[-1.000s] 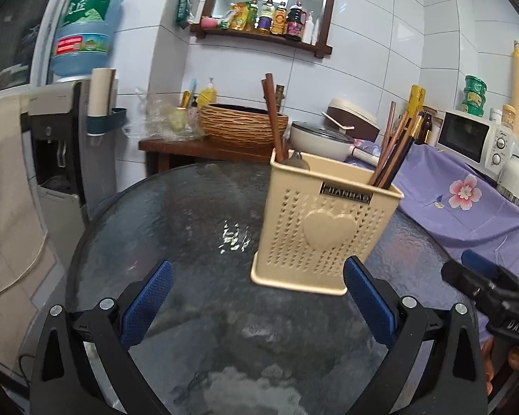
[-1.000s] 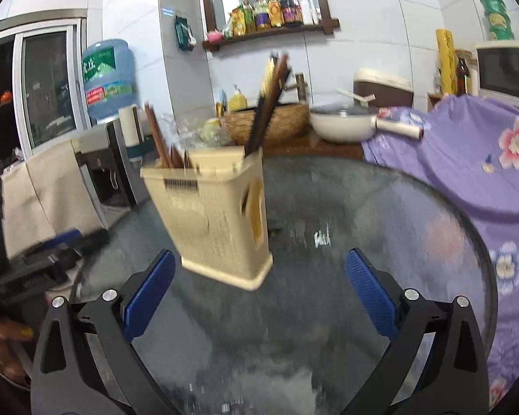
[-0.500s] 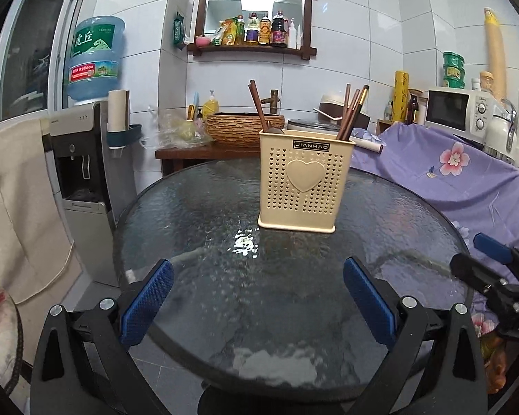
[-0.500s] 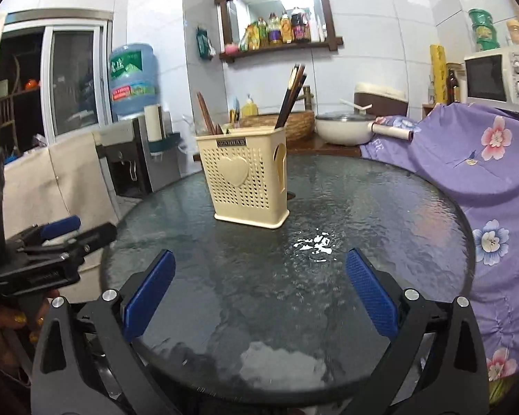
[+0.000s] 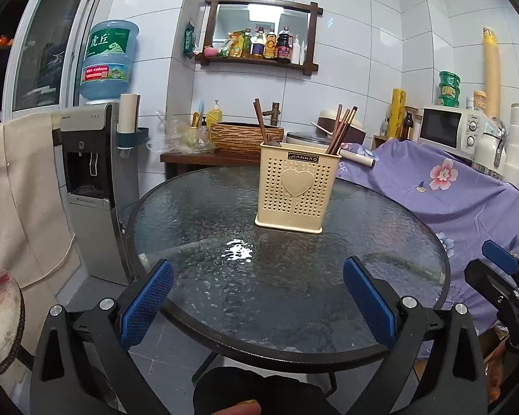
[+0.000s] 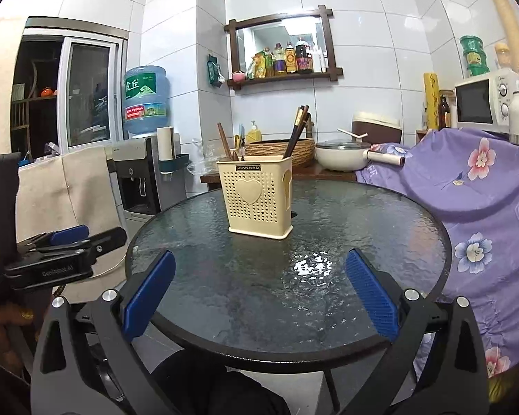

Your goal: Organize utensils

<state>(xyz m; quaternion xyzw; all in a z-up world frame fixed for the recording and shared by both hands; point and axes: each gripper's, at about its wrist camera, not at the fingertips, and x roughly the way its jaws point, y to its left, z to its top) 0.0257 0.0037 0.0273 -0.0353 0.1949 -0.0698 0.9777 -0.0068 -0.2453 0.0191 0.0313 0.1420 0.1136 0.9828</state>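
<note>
Both grippers, left gripper [image 5: 257,297] and right gripper [image 6: 259,294], gape empty at table [image 5: 328,352] edge, utensil holder [image 5: 296,192] well beyond.

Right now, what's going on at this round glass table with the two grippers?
A person holds a gripper in each hand, and both the left gripper and the right gripper are open and empty, held near the edge of the glass table. The cream utensil holder stands upright on the table with the chopsticks and wooden utensils in it. Nothing else lies on the glass, so the tidying looks done.
</note>
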